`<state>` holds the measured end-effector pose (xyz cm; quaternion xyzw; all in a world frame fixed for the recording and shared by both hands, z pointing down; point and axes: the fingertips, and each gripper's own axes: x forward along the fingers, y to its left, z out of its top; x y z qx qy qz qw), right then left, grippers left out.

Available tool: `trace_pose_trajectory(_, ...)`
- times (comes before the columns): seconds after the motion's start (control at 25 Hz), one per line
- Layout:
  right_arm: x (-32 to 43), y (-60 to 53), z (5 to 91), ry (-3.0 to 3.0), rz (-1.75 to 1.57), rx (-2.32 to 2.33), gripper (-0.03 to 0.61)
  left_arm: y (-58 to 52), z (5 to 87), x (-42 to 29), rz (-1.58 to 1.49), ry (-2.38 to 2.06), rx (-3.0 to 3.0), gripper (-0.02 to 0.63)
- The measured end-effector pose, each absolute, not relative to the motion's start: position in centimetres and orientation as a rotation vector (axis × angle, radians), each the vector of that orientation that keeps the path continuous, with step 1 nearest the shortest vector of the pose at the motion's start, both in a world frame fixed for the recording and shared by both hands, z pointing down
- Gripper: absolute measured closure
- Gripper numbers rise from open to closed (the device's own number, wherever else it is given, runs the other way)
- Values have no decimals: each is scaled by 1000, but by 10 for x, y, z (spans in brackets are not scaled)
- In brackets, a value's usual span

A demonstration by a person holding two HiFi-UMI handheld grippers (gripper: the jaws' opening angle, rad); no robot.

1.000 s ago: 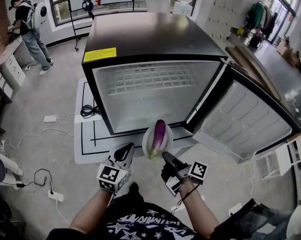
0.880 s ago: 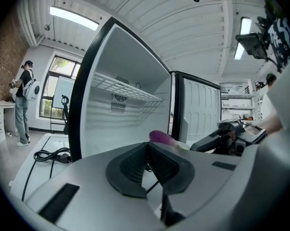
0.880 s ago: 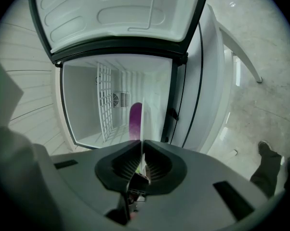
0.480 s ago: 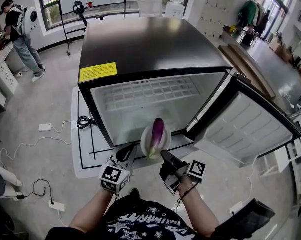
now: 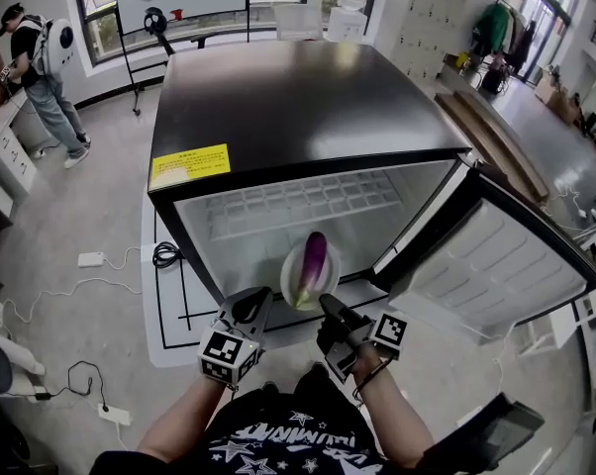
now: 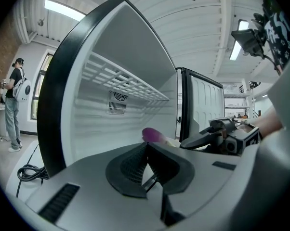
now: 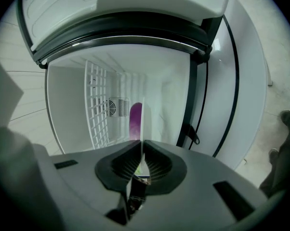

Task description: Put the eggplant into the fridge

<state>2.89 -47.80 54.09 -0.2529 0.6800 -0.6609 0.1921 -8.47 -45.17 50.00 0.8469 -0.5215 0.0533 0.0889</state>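
A purple eggplant [image 5: 315, 258] lies on a small white plate [image 5: 290, 277], held level at the front lip of the open fridge [image 5: 278, 97]. My right gripper [image 5: 327, 306] is shut on the plate's near rim. In the right gripper view the rim shows as a thin white edge between the jaws [image 7: 142, 148], with the eggplant [image 7: 135, 119] beyond it against the fridge's back wall. My left gripper [image 5: 259, 298] is shut just left of the plate, with nothing seen between its jaws [image 6: 146, 146]. The left gripper view shows the eggplant [image 6: 154, 134] ahead.
The fridge door [image 5: 501, 265] stands swung open to the right. A wire shelf [image 5: 298, 198] sits high inside the white compartment. Cables [image 5: 165, 255] and a power strip [image 5: 91, 259] lie on the floor at left. A person [image 5: 36, 52] stands far back left.
Both grippers and the plate with the eggplant have moved forward, from in front of the fridge to its opening. The fridge looms closer in the head view.
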Motion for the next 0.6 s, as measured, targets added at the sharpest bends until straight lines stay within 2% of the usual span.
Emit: trace_pose_trajectory(0.6, -15, -542, 560, 2039, -2033, -543, 557, -501, 496, -104, 163, -1784, 2349, 604)
